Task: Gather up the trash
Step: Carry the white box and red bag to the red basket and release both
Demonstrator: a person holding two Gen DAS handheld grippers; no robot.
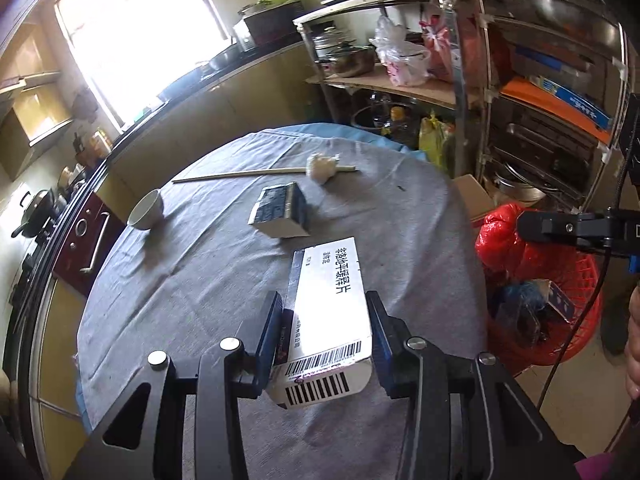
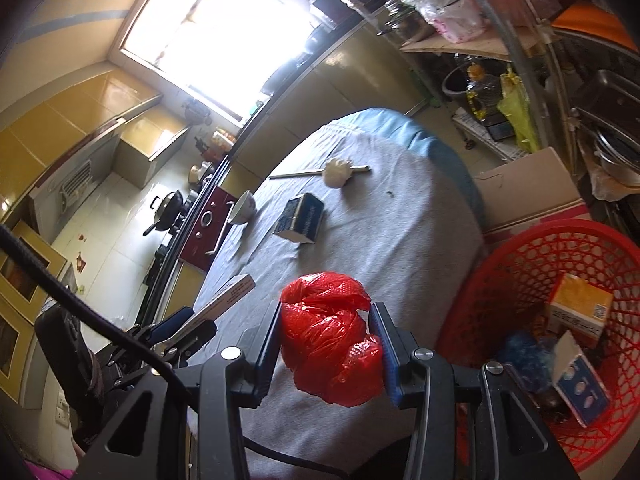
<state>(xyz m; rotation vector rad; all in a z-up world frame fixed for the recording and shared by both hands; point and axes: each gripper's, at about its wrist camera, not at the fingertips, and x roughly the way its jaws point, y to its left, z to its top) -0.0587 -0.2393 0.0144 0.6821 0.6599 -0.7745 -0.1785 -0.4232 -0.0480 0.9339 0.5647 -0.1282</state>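
Observation:
My left gripper [image 1: 325, 320] is shut on a long white box [image 1: 330, 304] with black print and barcodes, held over the grey-clothed table [image 1: 192, 280]. My right gripper [image 2: 328, 332] is shut on a crumpled red plastic bag [image 2: 330, 336], held above the table's right edge beside the red trash basket [image 2: 532, 256]. The basket holds an orange box [image 2: 580, 308], a blue-and-white box [image 2: 580, 392] and a blue bag. On the table lie a dark blue box [image 1: 282, 210], a crumpled white tissue [image 1: 322, 166] and a chopstick [image 1: 240, 175].
A white bowl [image 1: 146, 210] stands at the table's left edge. A cardboard box [image 2: 528, 188] sits on the floor behind the basket. Metal shelves [image 1: 540, 100] with pots and bags stand to the right. A kitchen counter with a stove [image 2: 168, 204] runs along the left.

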